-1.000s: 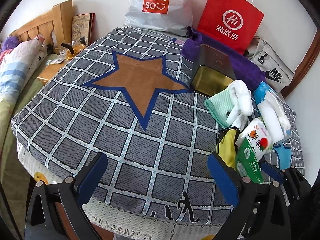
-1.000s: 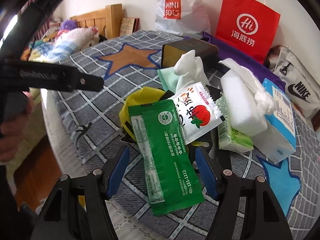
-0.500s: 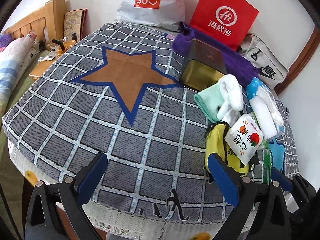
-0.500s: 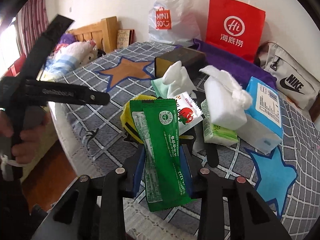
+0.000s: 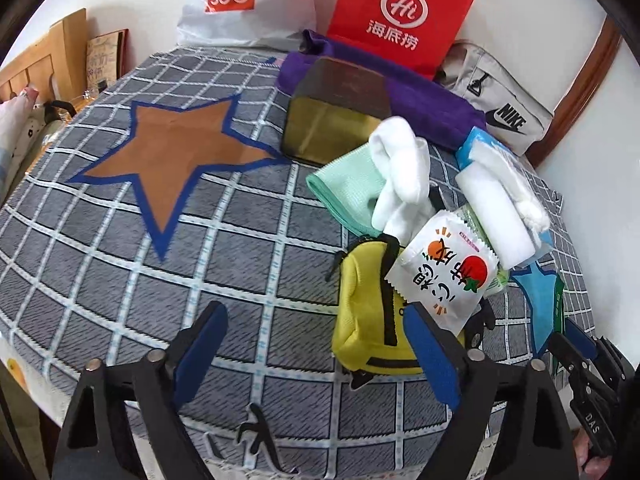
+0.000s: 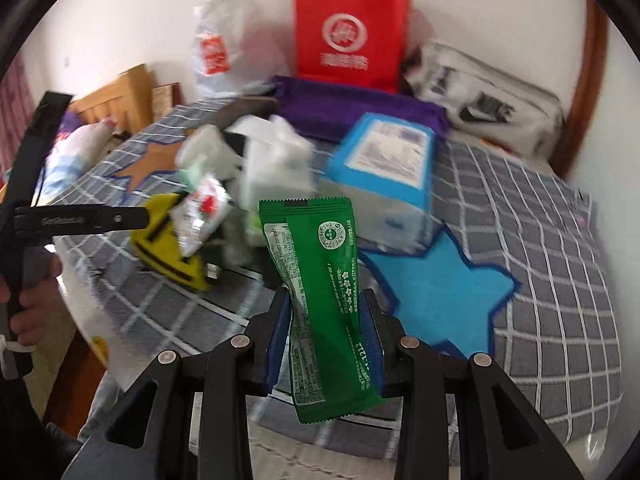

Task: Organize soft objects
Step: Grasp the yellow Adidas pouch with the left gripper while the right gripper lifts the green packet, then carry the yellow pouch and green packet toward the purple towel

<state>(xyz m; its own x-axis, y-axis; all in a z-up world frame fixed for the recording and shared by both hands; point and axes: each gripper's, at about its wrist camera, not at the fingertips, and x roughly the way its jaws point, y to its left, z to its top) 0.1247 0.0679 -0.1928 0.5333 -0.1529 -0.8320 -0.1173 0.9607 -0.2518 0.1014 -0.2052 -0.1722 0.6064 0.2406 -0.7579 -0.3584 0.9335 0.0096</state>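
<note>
Between hand-held gripper (image 6: 326, 330) fingers: green packet (image 6: 320, 292)

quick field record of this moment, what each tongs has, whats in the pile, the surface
right tongs: shut on green packet, lifted off the cloth
left tongs: open, empty, beside yellow pouch
pile: tomato sachet, white socks, mint cloth, blue tissue pack
surface: grey checked cloth with brown star
background: red bag
</note>
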